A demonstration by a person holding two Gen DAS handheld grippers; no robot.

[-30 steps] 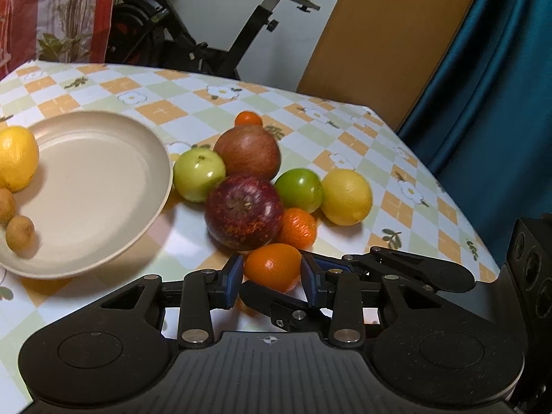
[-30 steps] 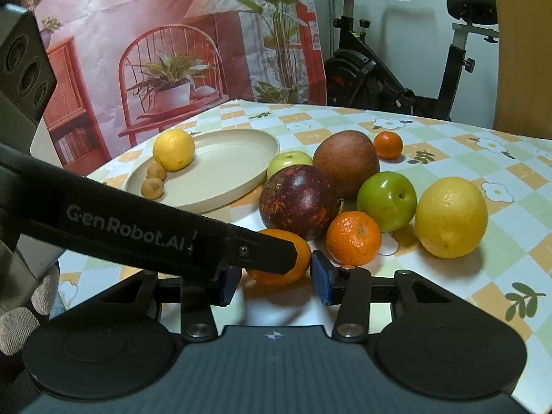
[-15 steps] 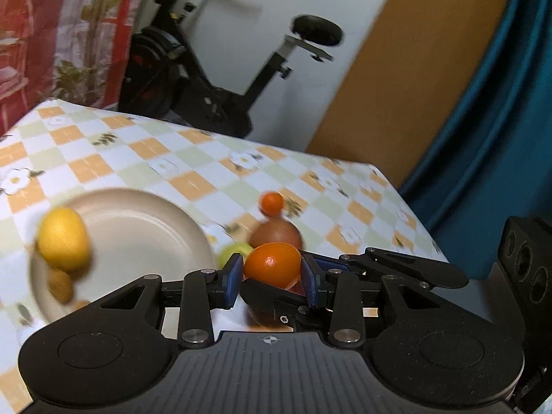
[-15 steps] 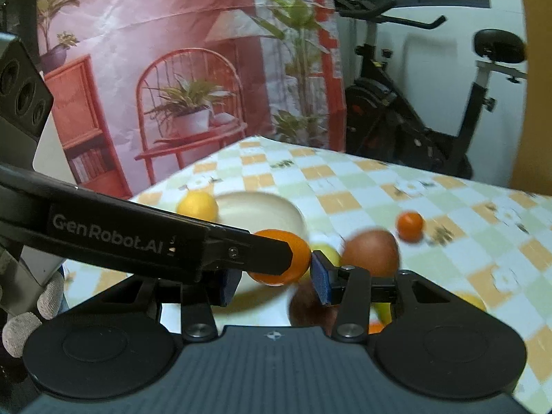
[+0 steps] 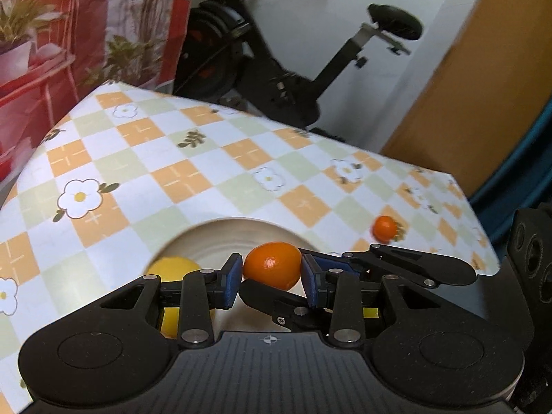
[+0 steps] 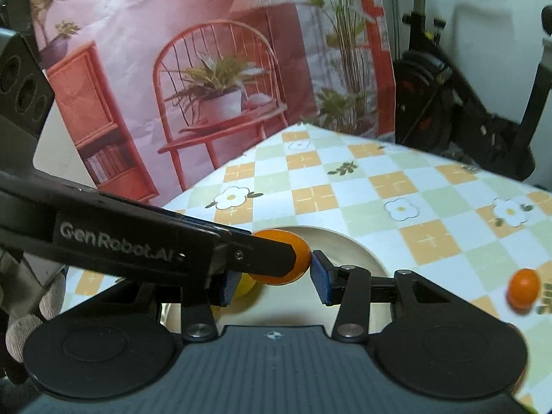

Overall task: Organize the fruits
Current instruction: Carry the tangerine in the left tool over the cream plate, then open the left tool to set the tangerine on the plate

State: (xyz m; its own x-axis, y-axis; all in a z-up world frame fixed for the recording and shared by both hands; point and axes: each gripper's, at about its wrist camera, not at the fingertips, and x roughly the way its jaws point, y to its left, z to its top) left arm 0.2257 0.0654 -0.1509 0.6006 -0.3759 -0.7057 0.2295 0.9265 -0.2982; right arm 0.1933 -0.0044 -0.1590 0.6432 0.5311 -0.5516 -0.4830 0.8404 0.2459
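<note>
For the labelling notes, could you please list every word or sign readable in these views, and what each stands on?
"GenRobot.AI": white lettering on the black arm of the left gripper, in the right wrist view.
No other text is readable: the book spines on the printed backdrop are too small and blurred.

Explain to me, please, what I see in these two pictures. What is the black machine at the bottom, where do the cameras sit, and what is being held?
There is no robot here. A person holds a black hand tool with a two-finger claw in each hand, and each tool carries a wide-angle camera that looks along its fingers. One picture comes from the left tool, the other from the right.

The left claw is closed on an orange. The right claw reaches around the same orange from the side; I cannot tell whether it presses.

Below them is a table with a checked cloth. On it are a cream plate holding a lemon, and a smaller orange lying on the cloth.
</note>
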